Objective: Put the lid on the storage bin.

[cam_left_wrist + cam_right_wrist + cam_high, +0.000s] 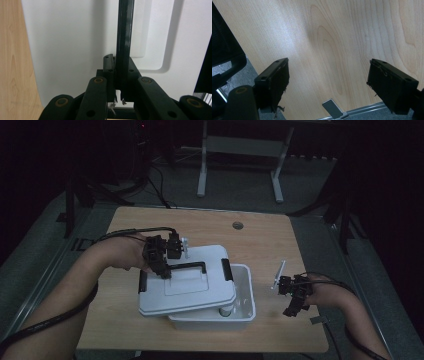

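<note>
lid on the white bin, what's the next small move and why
Probably slide the lid right until it squares over the bin: the left gripper is shut on its black handle, and the lid sits askew, leaving the bin's right side uncovered. The right gripper waits open.

High view overlooks table (260,227); gripper views close, facing down; shared tabletop.

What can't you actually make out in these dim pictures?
- Inside the white plastic bin: in the high view the white lid with a black handle covers most of it.
- Small pale object at the bin's front: too dark and small to identify.
- Left gripper, shut on the handle: its own linkage hides the pads.
</note>
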`<state>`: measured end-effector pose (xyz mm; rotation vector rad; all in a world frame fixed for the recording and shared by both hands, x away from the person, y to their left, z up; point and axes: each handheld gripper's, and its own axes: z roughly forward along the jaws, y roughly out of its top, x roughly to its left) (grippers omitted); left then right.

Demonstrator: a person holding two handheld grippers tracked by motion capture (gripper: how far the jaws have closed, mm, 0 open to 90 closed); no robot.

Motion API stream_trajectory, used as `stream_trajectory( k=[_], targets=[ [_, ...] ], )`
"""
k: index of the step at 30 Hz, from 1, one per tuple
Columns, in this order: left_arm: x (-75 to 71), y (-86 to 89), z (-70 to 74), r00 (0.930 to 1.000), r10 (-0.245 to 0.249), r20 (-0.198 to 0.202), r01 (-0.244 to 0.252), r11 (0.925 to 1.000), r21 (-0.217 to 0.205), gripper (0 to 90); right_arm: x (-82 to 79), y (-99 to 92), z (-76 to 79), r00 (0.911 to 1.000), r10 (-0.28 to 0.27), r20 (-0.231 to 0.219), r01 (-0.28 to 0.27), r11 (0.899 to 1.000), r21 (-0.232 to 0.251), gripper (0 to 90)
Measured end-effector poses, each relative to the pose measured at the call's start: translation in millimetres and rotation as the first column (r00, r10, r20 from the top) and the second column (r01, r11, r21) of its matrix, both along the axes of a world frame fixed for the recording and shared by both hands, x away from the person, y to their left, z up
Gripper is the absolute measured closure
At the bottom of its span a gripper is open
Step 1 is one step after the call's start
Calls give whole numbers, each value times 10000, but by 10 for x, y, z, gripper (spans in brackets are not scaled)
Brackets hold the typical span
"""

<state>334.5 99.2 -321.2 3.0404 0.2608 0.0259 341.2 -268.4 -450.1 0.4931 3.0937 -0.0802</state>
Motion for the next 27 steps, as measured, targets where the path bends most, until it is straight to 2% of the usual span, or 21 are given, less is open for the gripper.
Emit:
stream_trajectory(
  k=[4,6,12,19,24,27],
  targets=[
    [6,-50,-8,10000,-44,-17,44,10000,-4,838,-1,4,3,10000,14,7,-14,10000,-3,172],
    [-11,-150,-19,9994,-336,-28,336,9994,41,838,2,-1,6,10000,24,10,-24,10000,23,172],
    [-24,-284,-16,9982,-598,35,598,9982,17,838,1,-7,-2,10000,1,-20,-1,10000,5,172],
    [-43,-430,-36,9952,-973,-74,973,9953,11,838,-1,-4,-6,10000,-3,-15,3,10000,20,172],
    [-42,-516,-65,9939,-1101,-43,1101,9939,-35,838,3,0,-19,10000,-16,-45,16,10000,62,172],
    [-61,-600,-115,9914,-1297,-187,1299,9915,74,838,7,2,-44,10000,2,-67,-2,10000,12,172]
  ],
)
